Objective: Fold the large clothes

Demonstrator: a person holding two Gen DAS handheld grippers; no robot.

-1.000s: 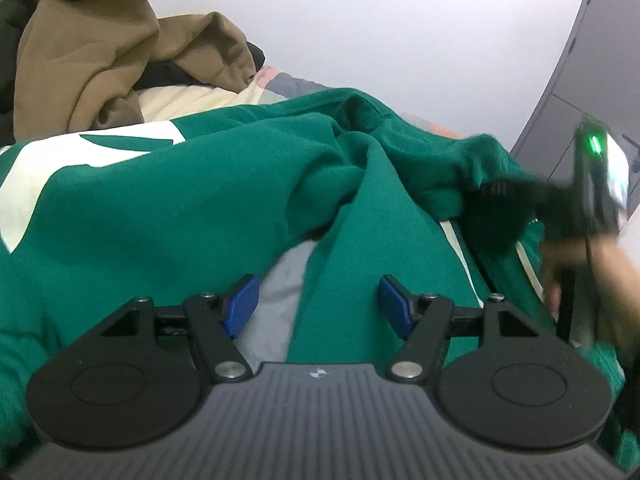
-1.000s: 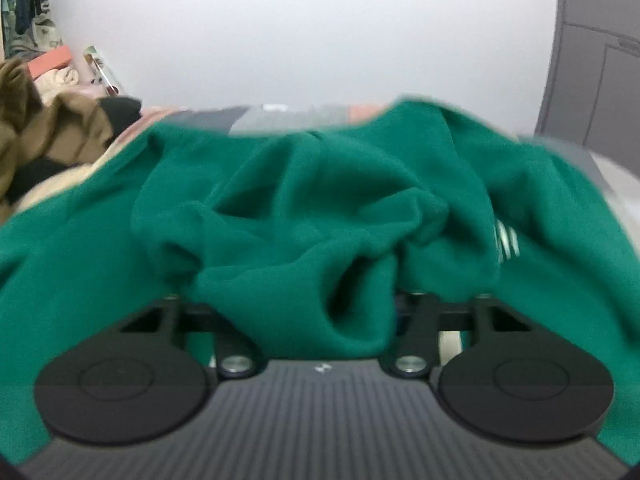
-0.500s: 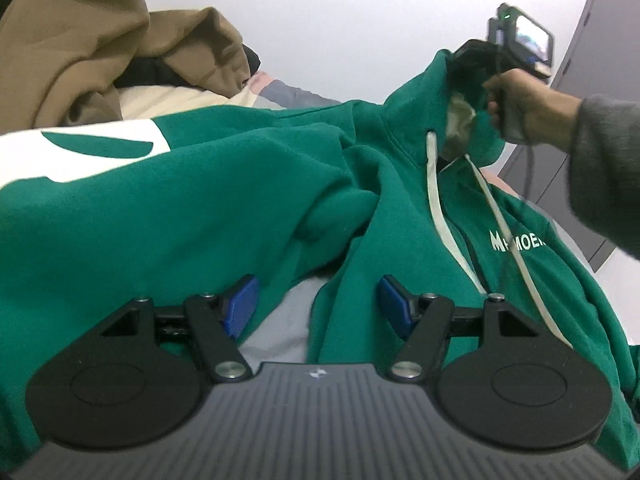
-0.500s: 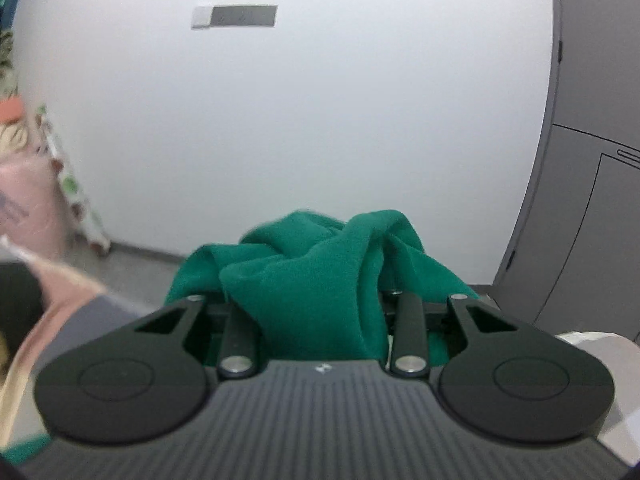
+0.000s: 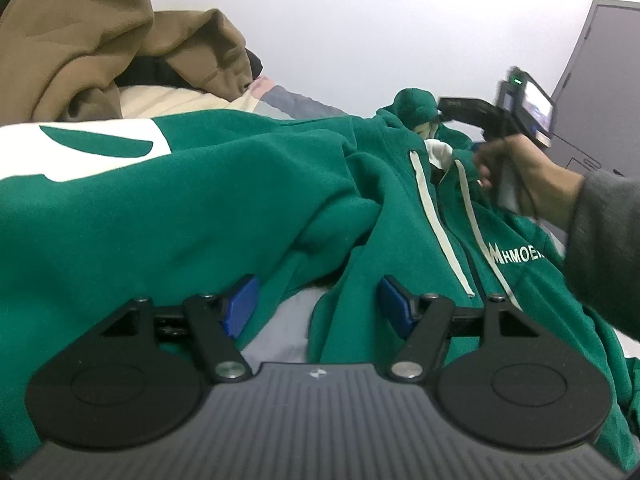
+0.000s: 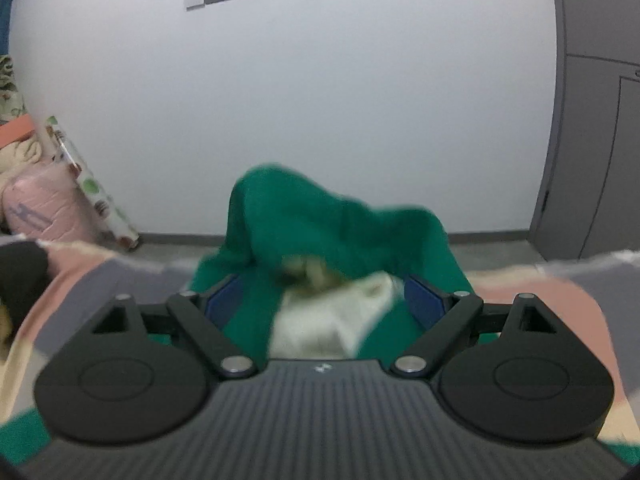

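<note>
A large green hoodie [image 5: 224, 208] with white drawstrings and a white logo lies spread over the bed. My left gripper [image 5: 318, 300] is open and empty, low over a fold of the hoodie's body. My right gripper [image 6: 324, 300] is open, its blue pads apart, with the hoodie's hood [image 6: 320, 216] and its cream lining lying between them. The right gripper also shows in the left wrist view [image 5: 472, 110], at the hood at the far right.
A brown garment [image 5: 100, 44] is piled at the back left beside a cream pillow [image 5: 168, 100]. The bed's pink and grey cover [image 6: 560, 292] lies under the hood. A grey wardrobe [image 6: 592, 120] stands at the right, a white wall behind.
My right gripper lifted the hood, brought it down onto the bed and opened its jaws. The left gripper stayed open in place.
</note>
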